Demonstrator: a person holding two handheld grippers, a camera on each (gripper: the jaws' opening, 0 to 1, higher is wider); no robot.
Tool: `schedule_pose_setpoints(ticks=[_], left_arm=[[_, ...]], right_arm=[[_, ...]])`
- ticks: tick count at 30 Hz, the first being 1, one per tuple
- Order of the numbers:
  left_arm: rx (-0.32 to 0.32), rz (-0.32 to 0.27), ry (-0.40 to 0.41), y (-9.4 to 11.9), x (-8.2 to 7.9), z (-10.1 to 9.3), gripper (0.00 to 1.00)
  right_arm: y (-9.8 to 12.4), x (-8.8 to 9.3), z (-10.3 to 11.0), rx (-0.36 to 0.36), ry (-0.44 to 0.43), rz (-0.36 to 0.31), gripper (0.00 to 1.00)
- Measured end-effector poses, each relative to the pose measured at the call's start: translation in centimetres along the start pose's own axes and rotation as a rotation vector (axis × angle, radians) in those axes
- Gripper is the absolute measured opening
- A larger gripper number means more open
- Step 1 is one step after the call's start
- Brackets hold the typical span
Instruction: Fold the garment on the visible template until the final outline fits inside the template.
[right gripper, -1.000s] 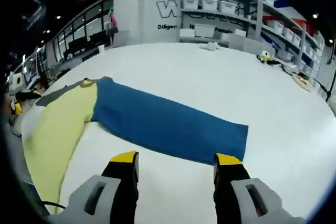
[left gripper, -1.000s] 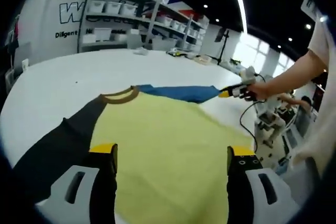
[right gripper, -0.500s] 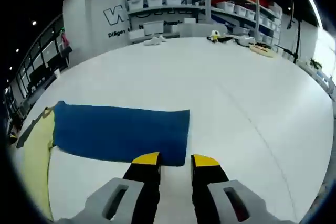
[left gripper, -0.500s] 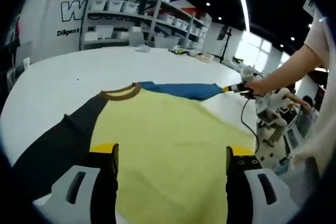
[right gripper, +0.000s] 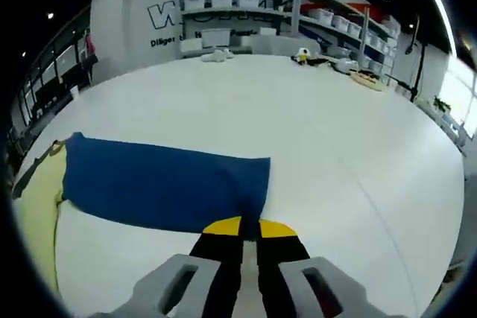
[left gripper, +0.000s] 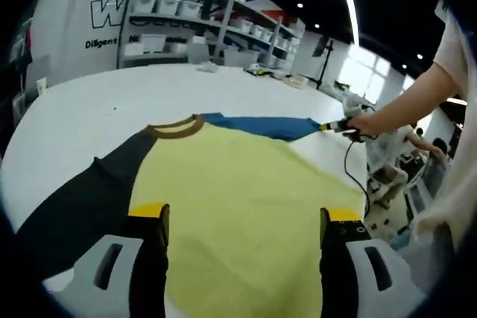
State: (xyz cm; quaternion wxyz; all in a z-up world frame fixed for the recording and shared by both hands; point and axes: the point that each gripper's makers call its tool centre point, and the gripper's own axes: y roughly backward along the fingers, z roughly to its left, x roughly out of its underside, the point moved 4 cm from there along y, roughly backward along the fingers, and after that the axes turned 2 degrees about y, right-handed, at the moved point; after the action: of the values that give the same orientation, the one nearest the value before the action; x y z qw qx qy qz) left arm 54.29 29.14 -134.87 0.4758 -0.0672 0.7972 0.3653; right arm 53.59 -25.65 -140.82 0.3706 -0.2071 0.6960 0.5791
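On the white table (left gripper: pixel 82 113), a garment (left gripper: pixel 238 191) lies spread flat with the right gripper (right gripper: pixel 250 226) nipping the end of its blue sleeve (right gripper: pixel 160 188)

From the left gripper view, the yellow body of the garment runs from the near edge out to a brown collar (left gripper: pixel 175 127), with a black sleeve (left gripper: pixel 82 202) stretched to the near left and the blue sleeve pointing far right; the left gripper (left gripper: pixel 242 217) hangs just above the yellow cloth, its yellow-tipped jaws spread wide and holding nothing. At the far right a person's hand (left gripper: pixel 365 121) grips the right gripper at the blue sleeve's end, its cable (left gripper: pixel 354 176) trailing down. From the right gripper view, its jaws are pressed nearly together on the sleeve's near corner. Shelves (right gripper: pixel 253 13) with bins stand along the far wall
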Motion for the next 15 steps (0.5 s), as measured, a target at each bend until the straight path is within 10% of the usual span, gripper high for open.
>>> schedule_pose_setpoints(ticks=[15], left_arm=[[-0.009, -0.03, 0.0, 0.5, -0.7, -0.2, 0.86]], right_arm=[[3.3, -8.1, 3.0, -0.062, 0.113, -0.183, 0.0]])
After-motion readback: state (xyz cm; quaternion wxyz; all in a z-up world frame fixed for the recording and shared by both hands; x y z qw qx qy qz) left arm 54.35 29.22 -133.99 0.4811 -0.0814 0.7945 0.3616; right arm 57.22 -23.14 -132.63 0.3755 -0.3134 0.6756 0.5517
